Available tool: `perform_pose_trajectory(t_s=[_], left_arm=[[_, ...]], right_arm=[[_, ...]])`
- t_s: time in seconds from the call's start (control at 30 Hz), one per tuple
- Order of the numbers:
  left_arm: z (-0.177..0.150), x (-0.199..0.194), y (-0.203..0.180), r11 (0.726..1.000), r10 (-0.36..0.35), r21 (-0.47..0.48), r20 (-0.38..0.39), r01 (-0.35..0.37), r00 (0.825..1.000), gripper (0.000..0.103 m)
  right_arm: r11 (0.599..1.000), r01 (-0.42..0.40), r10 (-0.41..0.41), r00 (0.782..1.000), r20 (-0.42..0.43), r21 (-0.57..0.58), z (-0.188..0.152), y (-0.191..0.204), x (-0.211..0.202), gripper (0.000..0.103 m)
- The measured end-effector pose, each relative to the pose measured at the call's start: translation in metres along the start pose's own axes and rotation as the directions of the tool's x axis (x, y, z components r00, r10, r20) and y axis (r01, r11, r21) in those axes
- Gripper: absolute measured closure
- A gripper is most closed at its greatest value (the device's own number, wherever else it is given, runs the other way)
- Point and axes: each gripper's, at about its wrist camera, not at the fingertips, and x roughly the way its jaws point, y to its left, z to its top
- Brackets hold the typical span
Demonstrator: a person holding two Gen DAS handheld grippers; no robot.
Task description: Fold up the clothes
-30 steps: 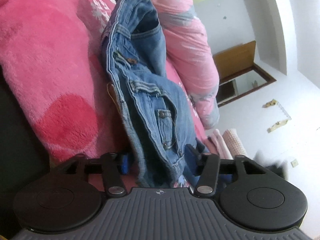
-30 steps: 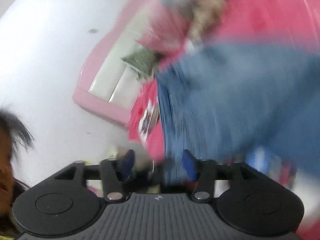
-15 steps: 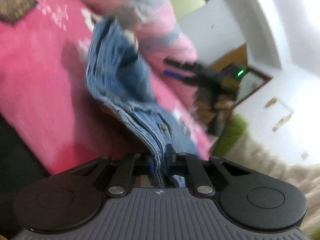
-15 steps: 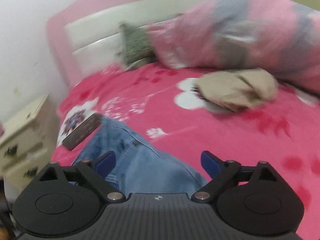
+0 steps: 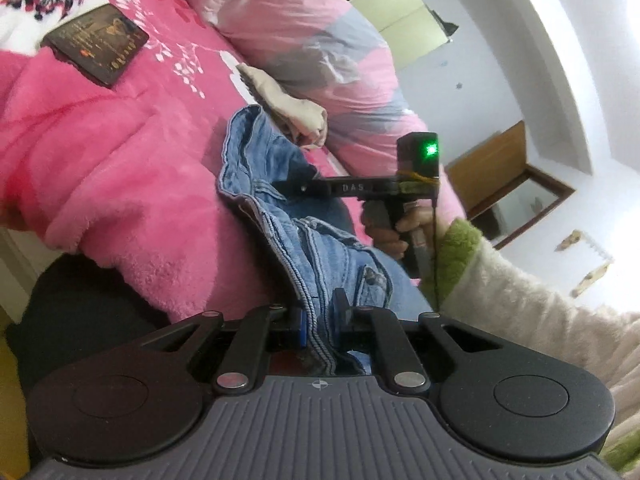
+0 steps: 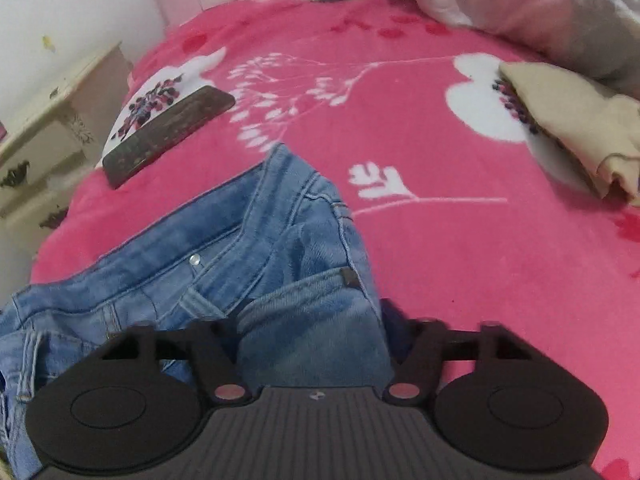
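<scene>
- The left claw (image 5: 320,316) is closed tight on a bunched, stitched edge of the jeans (image 5: 280,200); only a narrow gap, filled with denim, is left between its pads.
- From that grip the jeans are stretched away across the bed (image 5: 100,160), toward the beige garment (image 5: 288,100) and the duvet (image 5: 320,40); their long axis is judged to run from the left claw to that far end, where the denim lies rumpled against the blanket.
- A slip is judged possible: several thick seams are pinched at once, and a pull could draw the bundle out of the pads.
- In the right wrist view the jeans (image 6: 248,248) are seen waist-first: a rivet and a belt loop face up, and one corner points toward the dark book (image 6: 168,132).
- The right claw (image 6: 312,340) stands wide open, denim lying between and under its fingers; nothing is seen to be gripped by it.
- If it is closed here, a loose single layer may be caught, not the whole edge, and a skewed fold would result.
- A drag toward the right could also push the jeans into the beige garment (image 6: 572,120).
</scene>
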Motion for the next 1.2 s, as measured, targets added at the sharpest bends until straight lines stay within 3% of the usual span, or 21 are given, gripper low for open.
perform_pose_trajectory(t_s=[0.03, 0.07, 0.17, 0.27, 0.33, 0.37, 0.43, 0.53, 0.67, 0.77, 0.83, 0.87, 0.97, 1.0, 1.13, 1.2], left_arm=[[0.001, 0.0, -0.003, 1.0, 0.009, 0.011, 0.004, -0.009, 1.0, 0.094], [0.001, 0.0, -0.007, 1.0, 0.015, 0.021, 0.012, -0.015, 1.0, 0.094], [0.005, 0.001, -0.022, 0.999, 0.004, 0.045, 0.042, -0.006, 0.999, 0.094], [0.016, 0.003, -0.048, 0.994, -0.057, 0.099, 0.079, 0.049, 0.995, 0.095], [0.027, 0.008, -0.073, 0.98, -0.136, 0.161, 0.097, 0.12, 0.986, 0.096], [0.032, 0.01, -0.087, 0.969, -0.177, 0.193, 0.104, 0.155, 0.979, 0.096], [0.041, 0.017, -0.116, 0.939, -0.269, 0.25, 0.101, 0.237, 0.958, 0.096], [0.058, 0.033, -0.173, 0.858, -0.421, 0.358, 0.08, 0.368, 0.904, 0.096], [0.074, 0.052, -0.256, 0.705, -0.618, 0.466, 0.032, 0.535, 0.786, 0.097], [0.079, 0.065, -0.309, 0.591, -0.723, 0.509, -0.011, 0.626, 0.691, 0.097], [0.082, 0.071, -0.326, 0.547, -0.76, 0.515, -0.023, 0.66, 0.649, 0.097], [0.083, 0.075, -0.332, 0.532, -0.775, 0.512, -0.027, 0.675, 0.631, 0.097], [0.085, 0.084, -0.321, 0.549, -0.779, 0.474, -0.008, 0.689, 0.627, 0.097], [0.085, 0.086, -0.311, 0.571, -0.766, 0.464, 0.005, 0.677, 0.643, 0.097], [0.081, 0.099, -0.234, 0.76, -0.606, 0.339, 0.061, 0.554, 0.793, 0.097], [0.074, 0.104, -0.185, 0.862, -0.47, 0.26, 0.087, 0.435, 0.878, 0.097]], right_arm=[[1.0, 0.028, -0.028, 0.999, 0.018, 0.006, -0.003, 0.003, -0.007, 0.072], [0.998, 0.051, -0.052, 0.998, 0.046, 0.02, -0.007, 0.007, -0.017, 0.078], [0.988, 0.152, -0.156, 0.974, 0.166, 0.033, -0.024, 0.026, -0.061, 0.084], [0.947, 0.29, -0.318, 0.906, 0.28, 0.136, -0.043, 0.042, -0.122, 0.084], [0.904, 0.369, -0.424, 0.832, 0.358, 0.214, -0.059, 0.052, -0.17, 0.084], [0.878, 0.407, -0.478, 0.784, 0.397, 0.254, -0.068, 0.058, -0.197, 0.084], [0.808, 0.489, -0.589, 0.662, 0.463, 0.329, -0.09, 0.072, -0.25, 0.084], [0.663, 0.592, -0.741, 0.43, 0.516, 0.458, -0.123, 0.094, -0.329, 0.084], [0.435, 0.688, -0.855, 0.114, 0.505, 0.581, -0.153, 0.125, -0.424, 0.085], [0.275, 0.742, -0.867, -0.084, 0.491, 0.612, -0.156, 0.151, -0.484, 0.085], [0.179, 0.77, -0.849, -0.194, 0.492, 0.613, -0.153, 0.166, -0.514, 0.085], [0.154, 0.784, -0.84, -0.216, 0.497, 0.602, -0.148, 0.167, -0.517, 0.085], [0.234, 0.825, -0.857, -0.074, 0.509, 0.515, -0.133, 0.131, -0.46, 0.084], [0.262, 0.834, -0.86, -0.027, 0.51, 0.485, -0.128, 0.119, -0.441, 0.084], [0.374, 0.853, -0.854, 0.164, 0.495, 0.364, -0.107, 0.07, -0.364, 0.085], [0.431, 0.85, -0.841, 0.257, 0.477, 0.303, -0.097, 0.046, -0.325, 0.085]])
